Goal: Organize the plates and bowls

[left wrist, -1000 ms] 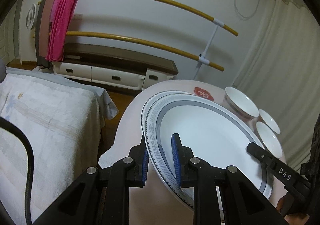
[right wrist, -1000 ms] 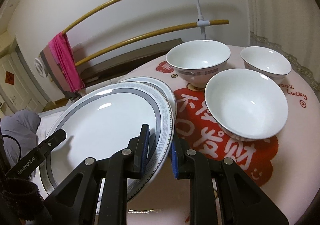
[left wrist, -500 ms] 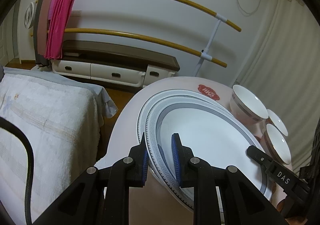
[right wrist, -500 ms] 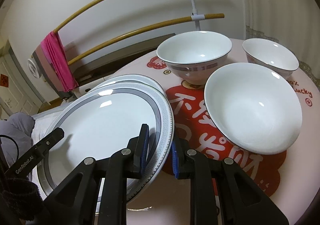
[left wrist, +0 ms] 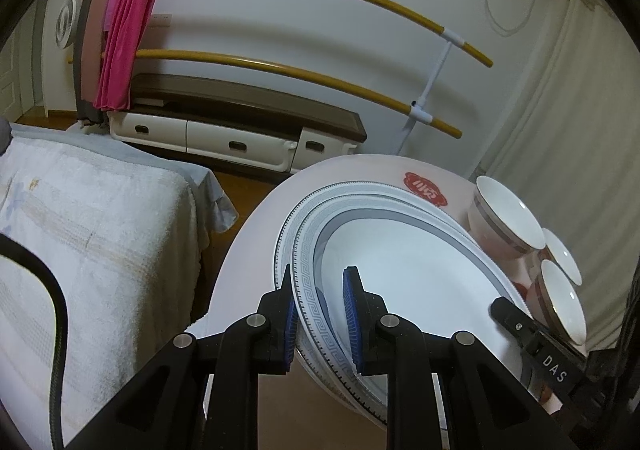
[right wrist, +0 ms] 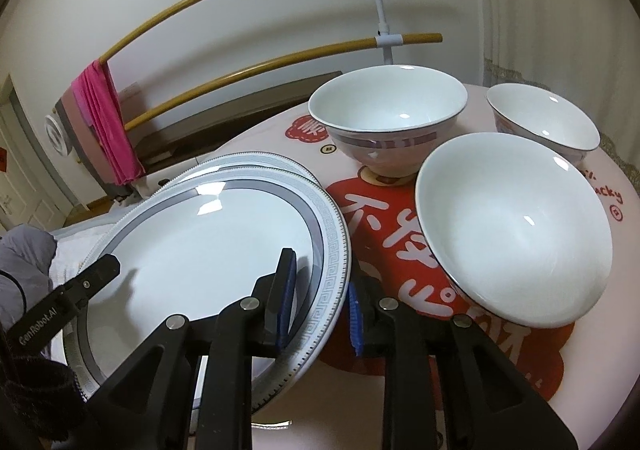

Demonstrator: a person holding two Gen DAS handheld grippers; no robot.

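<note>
Top plate (left wrist: 404, 282) held by both grippers, lying tilted over a second plate (left wrist: 344, 192) of the same grey key-pattern rim, whose edge showed beyond it on the far side. Left gripper (left wrist: 322, 316) straddled the near rim of the top plate, one blue pad beneath and one above; gap visible between the upper pad and the plate, so whether actually pinching could not be told. Right gripper (right wrist: 318, 300) likewise astride the opposite rim (right wrist: 332, 250), one finger over the white well, the other under the edge, with some gap at the pads; grip also unclear. Both plates sat at the edge of the round tabletop (right wrist: 600, 362) with its red printed cloth. Beside the plates, three white bowls: a banded bowl (right wrist: 390, 126) at the back, a wide shallow bowl (right wrist: 516, 230) close to the right gripper, a smaller bowl (right wrist: 548, 122) behind it. Beyond the tabletop, a bed (left wrist: 92, 234) and a pink towel (left wrist: 124, 38) over a curved rail.
</note>
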